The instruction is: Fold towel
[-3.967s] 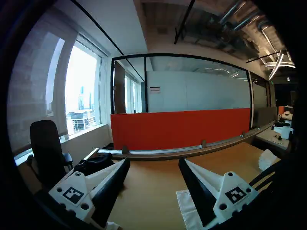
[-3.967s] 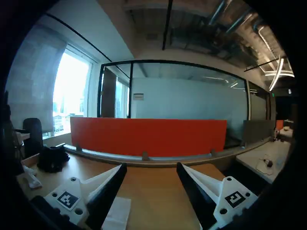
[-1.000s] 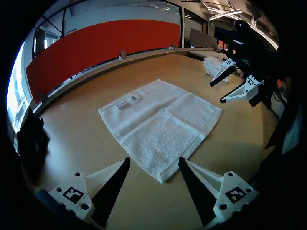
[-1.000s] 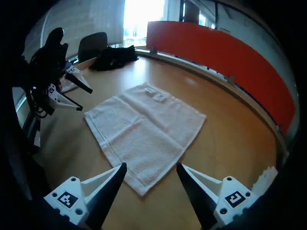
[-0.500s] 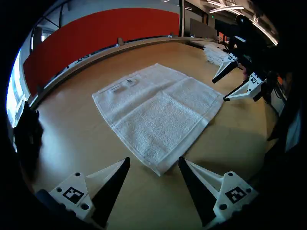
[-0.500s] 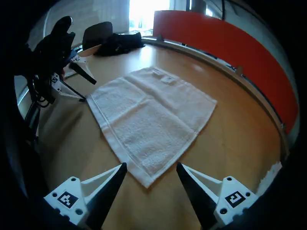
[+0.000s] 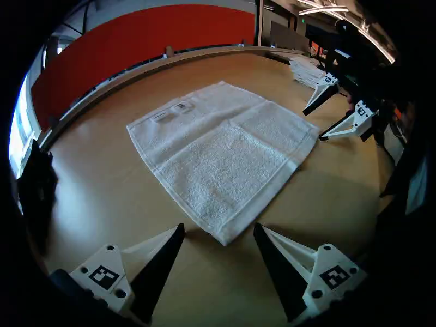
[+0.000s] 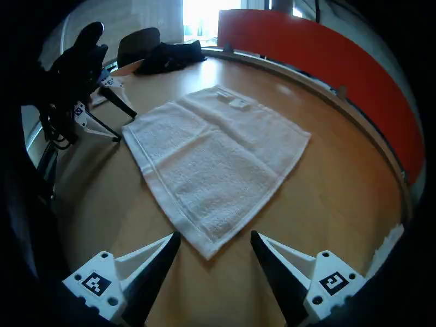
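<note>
The white plastic left gripper [image 7: 218,226] and the white plastic right gripper [image 8: 215,234] each have two wedge-shaped fingers [image 7: 158,256] with black inner faces, each finger bearing a square black-and-white marker [image 7: 103,277] and small round screw holes [image 7: 110,248].

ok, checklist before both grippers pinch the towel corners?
1. Towel lies flat and unfolded on the table: ok.
2. Left gripper open, with one towel corner between its fingers: ok.
3. Right gripper open, with another corner between its fingers: ok.
4. The two grippers sit at different corners, apart from each other: ok.
5. Fingers low enough to catch the cloth when they close: cannot tell.
6. Nothing on the towel except its own labels: ok.
</note>
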The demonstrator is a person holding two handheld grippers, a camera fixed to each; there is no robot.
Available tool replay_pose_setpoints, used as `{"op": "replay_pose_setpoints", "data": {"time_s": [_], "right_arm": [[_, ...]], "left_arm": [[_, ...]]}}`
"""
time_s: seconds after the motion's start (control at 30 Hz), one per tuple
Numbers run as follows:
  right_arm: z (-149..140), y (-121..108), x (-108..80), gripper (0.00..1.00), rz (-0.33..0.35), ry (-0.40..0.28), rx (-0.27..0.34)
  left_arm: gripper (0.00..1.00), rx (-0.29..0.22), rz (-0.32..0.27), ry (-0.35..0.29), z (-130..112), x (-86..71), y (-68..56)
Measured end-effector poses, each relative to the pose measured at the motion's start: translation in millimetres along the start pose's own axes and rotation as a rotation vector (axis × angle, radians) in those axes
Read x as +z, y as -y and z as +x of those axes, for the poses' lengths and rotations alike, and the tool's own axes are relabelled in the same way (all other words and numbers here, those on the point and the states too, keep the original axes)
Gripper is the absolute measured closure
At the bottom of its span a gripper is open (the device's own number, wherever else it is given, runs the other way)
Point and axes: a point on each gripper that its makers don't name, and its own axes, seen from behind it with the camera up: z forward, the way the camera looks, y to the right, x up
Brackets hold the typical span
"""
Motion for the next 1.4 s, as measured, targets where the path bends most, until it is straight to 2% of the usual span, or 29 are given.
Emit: {"op": "replay_pose_setpoints", "data": {"time_s": [0.33, 0.57, 0.83, 1.03, 1.17, 1.23, 1.3, 1.4], "right_arm": [[-5.8, 3.2, 3.2, 0.09, 0.017, 0.001, 0.016], [-5.9, 6.4, 3.0, 0.21, 0.025, -0.006, 0.008], [-5.4, 10.9, 2.5, 0.37, 0.034, -0.011, 0.001], [-4.6, 13.2, 2.9, 0.6, 0.039, -0.011, -0.003], [-4.0, 13.7, 3.6, 0.73, 0.038, -0.01, 0.003], [-3.8, 13.5, 3.6, 0.76, 0.037, -0.007, 0.008], [-3.3, 13.2, 3.6, 0.79, 0.037, -0.004, 0.015], [-2.3, 12.8, 3.8, 0.81, 0.037, 0.0, 0.024]], "left_arm": [[0.06, -0.009, 0.007, 0.012, 0.1, 0.6, 0.3], [0.1, -0.016, 0.012, 0.02, 0.4, 0.5, 0.2], [0.27, -0.022, 0.017, 0.038, 0.7, 0.2, -0.9], [0.46, -0.022, 0.017, 0.042, 1.1, 0.1, -4.4], [0.53, -0.024, 0.02, 0.045, 1.7, -0.4, -6.6], [0.6, -0.028, 0.022, 0.046, 1.9, -0.4, -7.1], [0.73, -0.033, 0.027, 0.048, 2.2, -0.4, -7.6], [0.79, -0.043, 0.036, 0.049, 2.8, -0.4, -8.3]]}}
